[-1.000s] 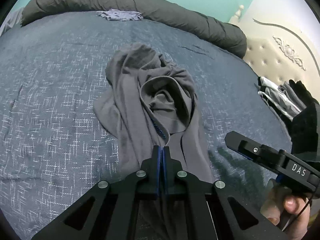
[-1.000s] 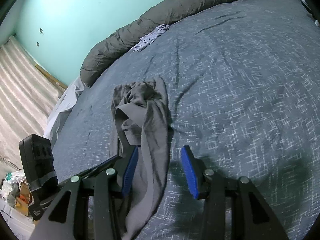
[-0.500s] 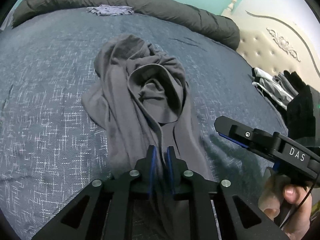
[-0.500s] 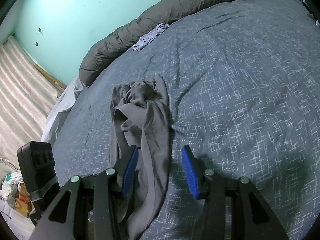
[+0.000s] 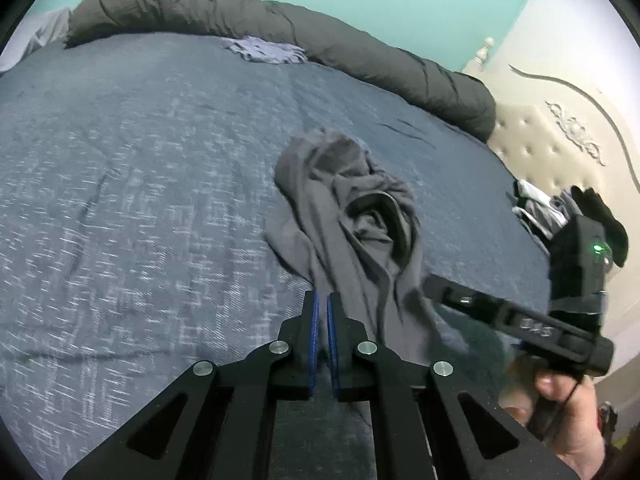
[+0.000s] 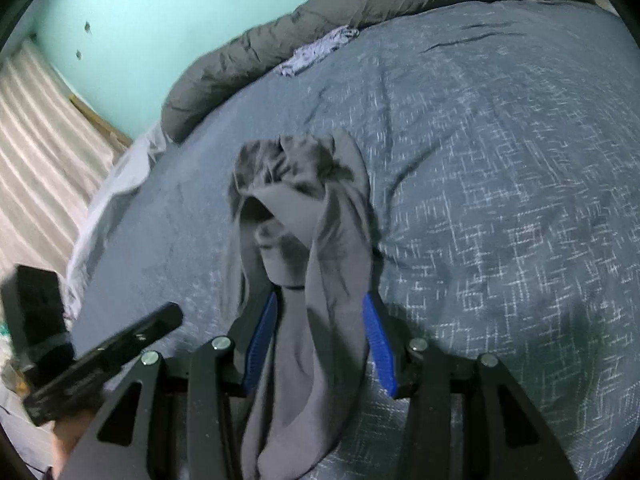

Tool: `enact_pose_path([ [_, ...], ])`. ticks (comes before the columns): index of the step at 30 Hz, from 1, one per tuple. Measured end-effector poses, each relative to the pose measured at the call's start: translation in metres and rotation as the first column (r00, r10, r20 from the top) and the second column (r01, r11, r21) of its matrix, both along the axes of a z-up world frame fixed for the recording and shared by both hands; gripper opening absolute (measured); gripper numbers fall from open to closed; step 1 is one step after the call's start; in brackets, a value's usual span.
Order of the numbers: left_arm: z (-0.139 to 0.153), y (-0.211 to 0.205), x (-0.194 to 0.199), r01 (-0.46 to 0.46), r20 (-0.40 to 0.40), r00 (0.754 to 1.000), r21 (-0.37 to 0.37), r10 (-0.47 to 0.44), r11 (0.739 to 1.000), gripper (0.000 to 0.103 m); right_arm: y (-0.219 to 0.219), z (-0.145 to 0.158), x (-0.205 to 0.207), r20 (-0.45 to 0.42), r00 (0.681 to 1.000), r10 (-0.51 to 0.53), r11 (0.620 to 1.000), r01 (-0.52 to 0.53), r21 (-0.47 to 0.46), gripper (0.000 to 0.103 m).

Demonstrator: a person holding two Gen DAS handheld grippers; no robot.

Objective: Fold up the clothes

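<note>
Item: crumpled grey soft-knit garment (image 5: 352, 220), bunched mid-bed on the blue-grey crosshatch-weave bedspread (image 5: 140, 208), unfolded.
Detail: right gripper (image 6: 320, 336) gapes wide astride the garment's near strip, clamping nothing; left gripper (image 5: 321, 320) nearly closed, empty, just beside its edge. Risk: limp, slippery folds may bunch, so pads seize several layers.

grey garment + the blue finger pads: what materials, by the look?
Grey garment: looks like thin matte knit, maybe cotton jersey; it drapes in soft rounded folds and shows no sheen. Exact fibre cannot be told.

Blue finger pads: likely rubber or soft plastic, matte, with fine cross ribbing visible on the right gripper; the arms they sit on are black and rigid, with silver fasteners.
</note>
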State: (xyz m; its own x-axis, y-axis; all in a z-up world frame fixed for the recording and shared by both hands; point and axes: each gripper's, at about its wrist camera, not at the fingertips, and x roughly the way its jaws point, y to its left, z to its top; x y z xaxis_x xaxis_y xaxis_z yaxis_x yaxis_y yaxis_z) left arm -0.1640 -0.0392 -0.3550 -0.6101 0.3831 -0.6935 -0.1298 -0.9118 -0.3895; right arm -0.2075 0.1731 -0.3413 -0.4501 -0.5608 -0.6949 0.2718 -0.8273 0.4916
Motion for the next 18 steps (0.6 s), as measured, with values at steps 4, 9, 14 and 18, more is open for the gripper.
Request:
enact_pose_path([
  [4, -0.001, 0.027, -0.003, 0.08, 0.014, 0.997, -0.024, -0.08, 0.996, 0.006, -0.005, -0.006, 0.001, 0.013, 1.0, 0.004, 1.0, -0.004, 0.025, 0.045],
  [9, -0.009, 0.038, -0.008, 0.096, 0.046, 0.994, -0.007, -0.096, 0.995, 0.013, -0.013, -0.011, 0.001, 0.014, 0.999, 0.03, 0.997, -0.031, 0.067, 0.015],
  [14, -0.007, 0.038, -0.013, 0.087, 0.034, 0.996, 0.017, -0.087, 0.996, 0.042, -0.002, -0.014, 0.001, 0.018, 1.0, 0.018, 0.999, -0.019, 0.048, 0.004],
  [18, -0.019, 0.04, -0.02, 0.092, 0.062, 0.994, 0.002, -0.092, 0.996, 0.02, 0.012, -0.008, 0.002, -0.005, 1.0, -0.008, 1.0, 0.008, 0.022, 0.003],
])
